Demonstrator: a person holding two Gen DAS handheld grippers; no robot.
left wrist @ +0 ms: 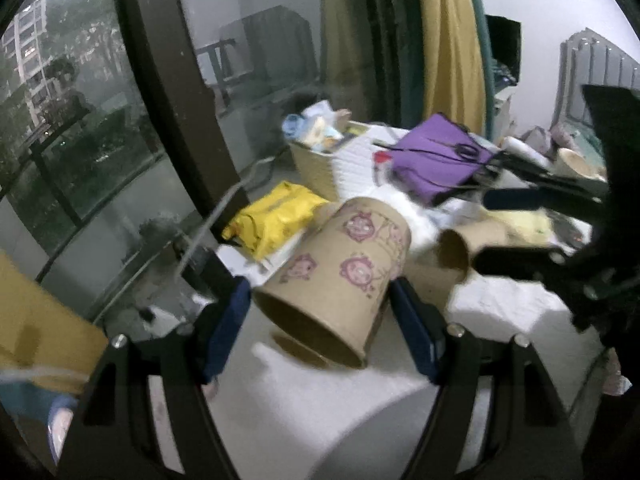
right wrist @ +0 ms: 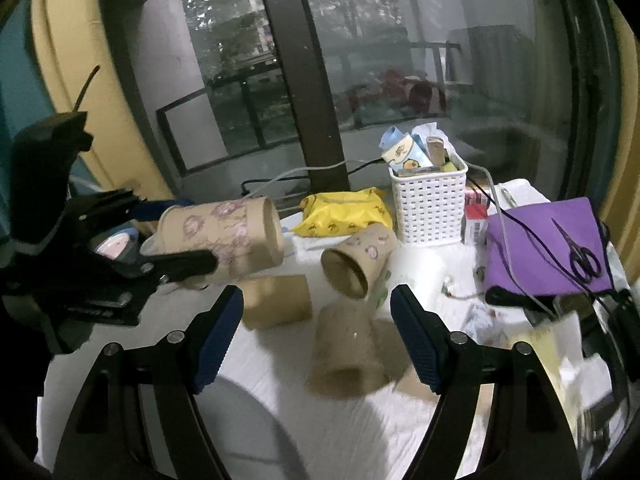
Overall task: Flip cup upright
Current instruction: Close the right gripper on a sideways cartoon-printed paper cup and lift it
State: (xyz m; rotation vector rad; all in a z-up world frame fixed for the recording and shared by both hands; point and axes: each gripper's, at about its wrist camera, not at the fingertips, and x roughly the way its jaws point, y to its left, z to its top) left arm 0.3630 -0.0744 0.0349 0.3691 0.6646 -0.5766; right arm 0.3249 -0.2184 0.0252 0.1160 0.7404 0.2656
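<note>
My left gripper (left wrist: 320, 300) is shut on a brown paper cup (left wrist: 336, 272) with pink cartoon faces and holds it tilted above the table, mouth toward the camera. The same cup (right wrist: 224, 236) shows in the right wrist view, lying sideways in the left gripper (right wrist: 172, 240). My right gripper (right wrist: 316, 336) is open and empty above the white table (right wrist: 400, 432). Between its fingers lie a second printed cup (right wrist: 356, 260) on its side, a plain brown cup (right wrist: 348, 344) and another brown cup (right wrist: 276, 300). The right gripper (left wrist: 516, 228) also shows in the left wrist view.
A white basket (right wrist: 428, 208) of small items, a yellow packet (right wrist: 344, 212) and a purple pouch (right wrist: 548, 248) with scissors (right wrist: 580, 256) and cables sit at the table's back. A window frame (right wrist: 312, 80) stands behind.
</note>
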